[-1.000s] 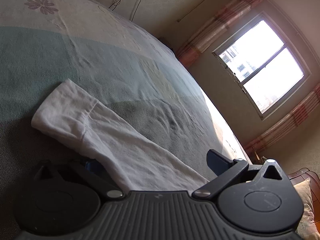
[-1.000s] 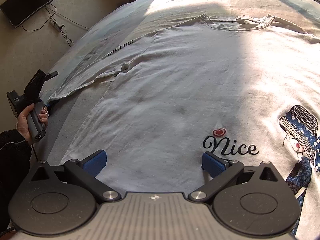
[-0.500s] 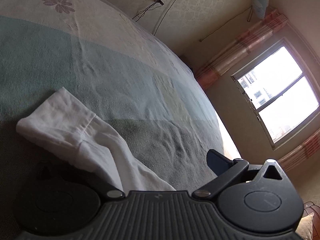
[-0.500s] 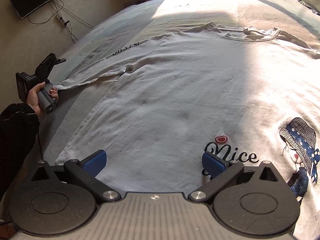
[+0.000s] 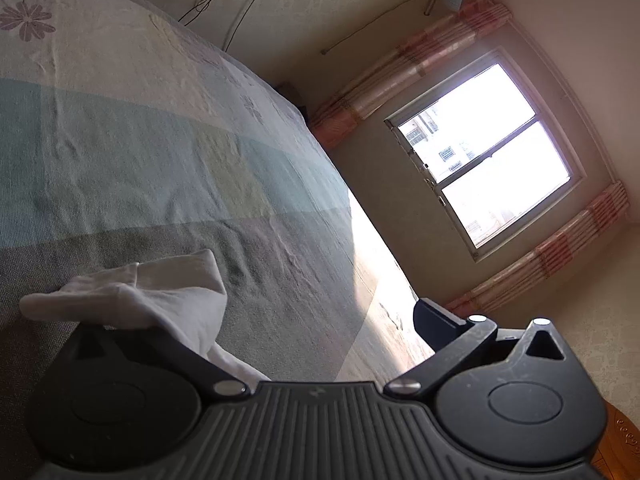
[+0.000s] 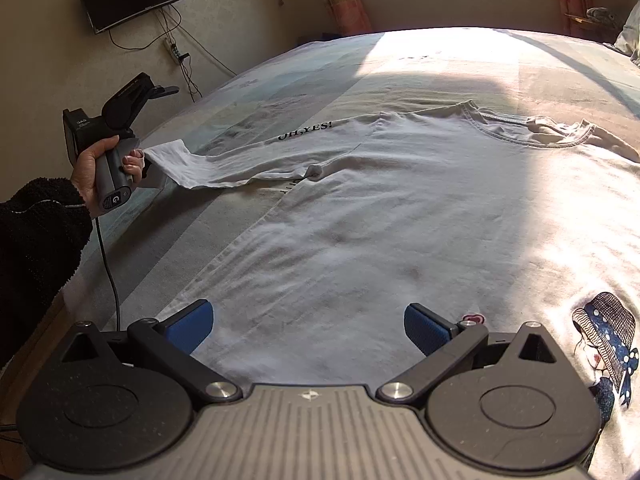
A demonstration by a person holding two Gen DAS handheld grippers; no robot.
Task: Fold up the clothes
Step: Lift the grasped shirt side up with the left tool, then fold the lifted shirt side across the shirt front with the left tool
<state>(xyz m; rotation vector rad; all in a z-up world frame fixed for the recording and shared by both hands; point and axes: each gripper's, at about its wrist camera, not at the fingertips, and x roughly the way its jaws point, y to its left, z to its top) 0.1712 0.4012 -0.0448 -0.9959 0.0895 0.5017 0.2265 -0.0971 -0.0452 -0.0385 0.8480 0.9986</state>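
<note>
On the bed (image 6: 460, 60) a white T-shirt (image 6: 400, 220) is spread flat; only its left sleeve (image 6: 192, 166) is lifted, draped over the wide-open left gripper (image 5: 280, 328). The right gripper (image 6: 306, 326) is held wide, empty. Folding is barely advanced.

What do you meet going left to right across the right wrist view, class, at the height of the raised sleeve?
Hand on the left gripper → sleeve → "OH,YES!" print → collar.

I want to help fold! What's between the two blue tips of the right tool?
Only the white T-shirt, spread flat on the bed, shows between the open right tool's tips in the right wrist view.
</note>
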